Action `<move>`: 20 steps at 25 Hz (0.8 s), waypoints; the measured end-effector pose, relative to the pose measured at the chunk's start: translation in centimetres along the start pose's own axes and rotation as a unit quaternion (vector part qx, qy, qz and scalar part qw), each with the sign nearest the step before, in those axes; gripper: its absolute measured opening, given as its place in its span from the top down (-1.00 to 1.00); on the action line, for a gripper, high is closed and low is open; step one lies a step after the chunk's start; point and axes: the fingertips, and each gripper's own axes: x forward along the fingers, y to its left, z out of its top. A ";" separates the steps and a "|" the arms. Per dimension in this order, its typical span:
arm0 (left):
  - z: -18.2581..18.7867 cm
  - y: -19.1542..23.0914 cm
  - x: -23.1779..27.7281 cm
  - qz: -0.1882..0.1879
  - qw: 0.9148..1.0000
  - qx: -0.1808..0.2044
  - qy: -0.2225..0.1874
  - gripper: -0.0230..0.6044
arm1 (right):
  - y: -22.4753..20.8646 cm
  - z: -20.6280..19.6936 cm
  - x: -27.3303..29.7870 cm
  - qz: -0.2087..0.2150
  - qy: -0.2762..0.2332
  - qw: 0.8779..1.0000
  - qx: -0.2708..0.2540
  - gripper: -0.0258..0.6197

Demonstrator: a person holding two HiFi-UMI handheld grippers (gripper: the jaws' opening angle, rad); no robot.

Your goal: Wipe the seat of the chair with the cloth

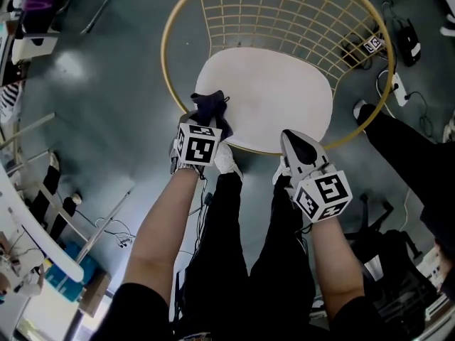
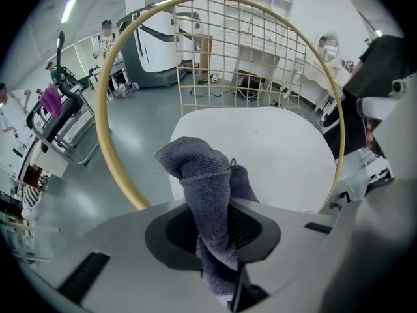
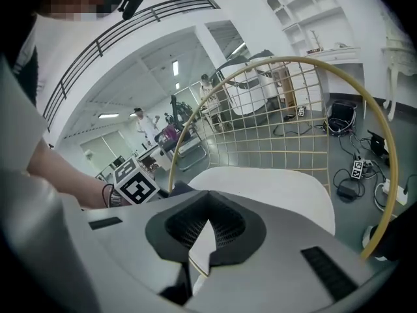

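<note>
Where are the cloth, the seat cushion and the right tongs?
cloth (image 2: 203,178), left gripper view, fold above the jaws
seat cushion (image 1: 274,94), head view, bare middle
right tongs (image 1: 287,136), head view, closed tips

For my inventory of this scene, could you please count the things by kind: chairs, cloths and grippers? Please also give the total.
chair: 1
cloth: 1
grippers: 2 (left gripper, its fingers shut on the cloth; right gripper, holding nothing)
Total: 4

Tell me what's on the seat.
The cloth, clamped in the left gripper, over the seat's near-left edge; elsewhere bare white. The spot beneath the cloth is covered.
</note>
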 end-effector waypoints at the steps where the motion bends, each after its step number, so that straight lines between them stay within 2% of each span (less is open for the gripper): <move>1: -0.2 0.1 0.1 0.002 1.000 -0.002 0.000 0.63 | -0.1 -0.2 -0.1 -0.001 0.000 1.000 0.000 0.88; 9: 0.0 1.2 -1.2 0.012 1.000 -0.010 -0.007 0.62 | 0.6 0.2 -0.7 -0.001 -0.003 1.000 0.001 0.88; 15: 0.3 0.6 -2.0 0.005 1.000 -0.019 -0.023 0.62 | -0.1 0.0 -1.5 -0.006 -0.010 1.000 0.009 0.88; 20: 2.8 -2.7 -2.7 -0.041 0.997 -0.016 -0.066 0.62 | -2.1 -0.1 -3.0 -0.019 -0.020 0.999 0.021 0.88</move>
